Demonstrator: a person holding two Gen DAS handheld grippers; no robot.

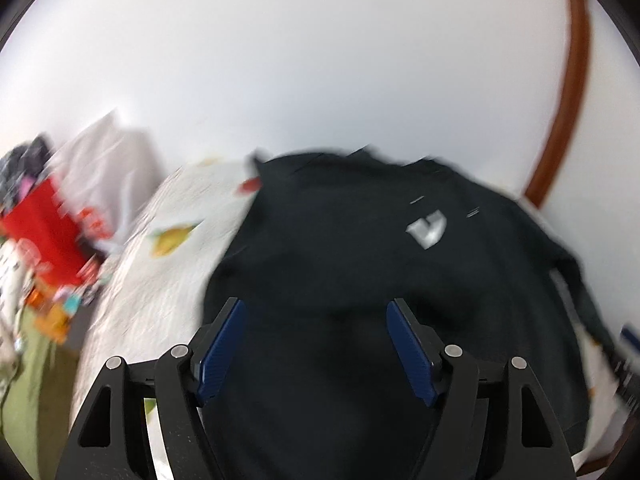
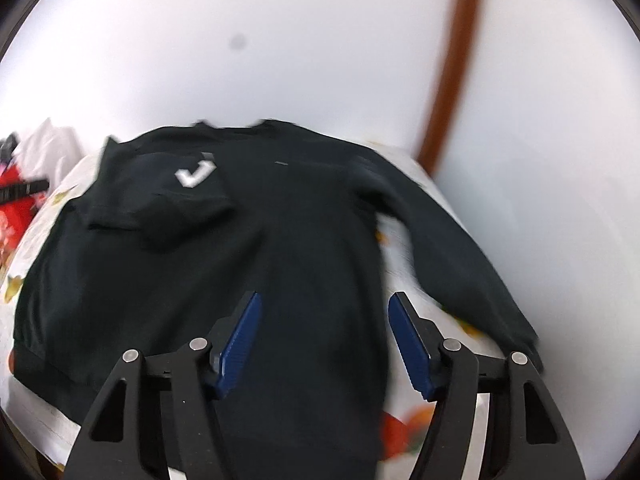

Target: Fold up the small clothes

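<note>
I am partway through folding the black sweatshirt, which lies spread flat on a white cloth with a fruit print over the worktop. Its left sleeve, the one with the white tick mark, is already folded in across the chest, while the right sleeve is stretched out toward the worktop's right edge, so I judge that sleeve to be the next thing to fold in. My left tongs hang over the lower body of the sweatshirt, jaws apart, nothing between the blue pads. My right tongs hover above the garment's right side seam, also parted and empty. The next move calls for taking the right cuff, which lies near the worktop edge, and carrying it across the chest. Room is tight there: the cuff sits close to the drop-off. A pile of other clothes crowds the left end, so I keep the fold toward the middle.
</note>
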